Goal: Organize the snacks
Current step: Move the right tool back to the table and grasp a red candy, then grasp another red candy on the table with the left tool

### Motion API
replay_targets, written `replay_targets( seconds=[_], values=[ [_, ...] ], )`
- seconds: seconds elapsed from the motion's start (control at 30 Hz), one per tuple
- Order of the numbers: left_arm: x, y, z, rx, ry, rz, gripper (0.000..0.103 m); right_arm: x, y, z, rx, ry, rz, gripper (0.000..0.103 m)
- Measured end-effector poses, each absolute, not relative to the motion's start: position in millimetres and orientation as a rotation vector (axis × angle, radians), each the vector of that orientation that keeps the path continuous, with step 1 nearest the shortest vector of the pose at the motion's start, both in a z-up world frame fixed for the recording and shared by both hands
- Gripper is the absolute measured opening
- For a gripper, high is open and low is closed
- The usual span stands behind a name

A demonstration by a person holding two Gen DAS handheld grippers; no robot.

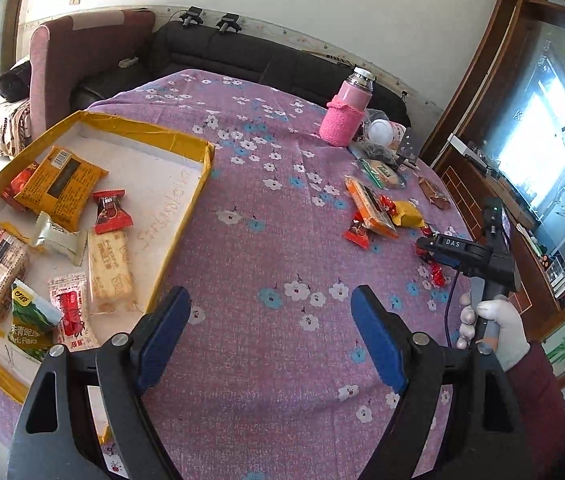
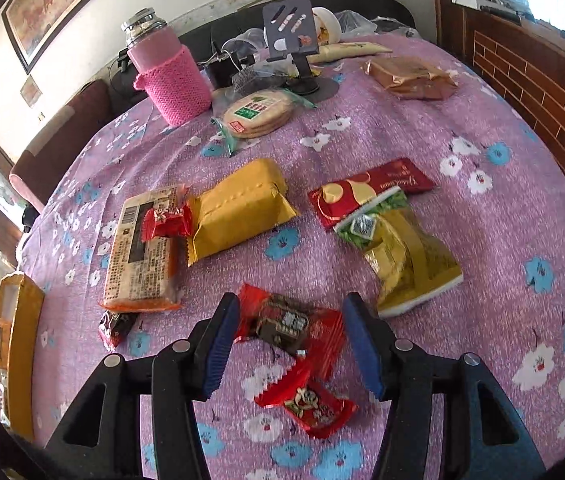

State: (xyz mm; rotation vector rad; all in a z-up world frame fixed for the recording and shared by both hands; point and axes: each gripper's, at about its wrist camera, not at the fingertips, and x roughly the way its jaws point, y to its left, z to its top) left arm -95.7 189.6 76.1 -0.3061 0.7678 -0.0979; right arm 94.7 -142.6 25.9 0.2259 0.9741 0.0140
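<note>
yellow-rimmed box [image 1: 186, 200] sat left of the empty, wide-apart left gripper [image 1: 270, 332]. right gripper [image 2: 290, 344] jaws apart, unclamped, straddling a red candy [image 2: 294, 324]; a second red candy [image 2: 314, 404] just nearer could get pinched too.

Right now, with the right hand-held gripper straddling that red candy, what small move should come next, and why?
Probably close the right hand-held gripper on the red-wrapped candy: it lies between the open pads, seemingly untouched, while the yellow-rimmed tray already holds sorted snacks. The left hand-held gripper hangs open over bare cloth.
</note>
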Motion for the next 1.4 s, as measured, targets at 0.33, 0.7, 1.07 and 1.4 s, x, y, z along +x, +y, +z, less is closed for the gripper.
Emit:
replay_targets(
  seconds=[0.33,0.7,1.07,1.4],
  values=[
    [-89,185,72,-0.328,0.789,-0.127,0.083,70,-65,23,0.231,1.179,0.327,0.017],
    [-96,176,70,-0.339,0.808,-0.175,0.083,16,-151,62,0.373,0.994,0.099,0.049],
    [-101,145,75,-0.227,0.823,-0.211,0.083,26,-133,25,0.239,0.971,0.024,0.04],
    [-51,78,74,-0.13,0.89,-0.368,0.083,16,-172,18,0.4,0.885,0.051,0.018]
  ],
)
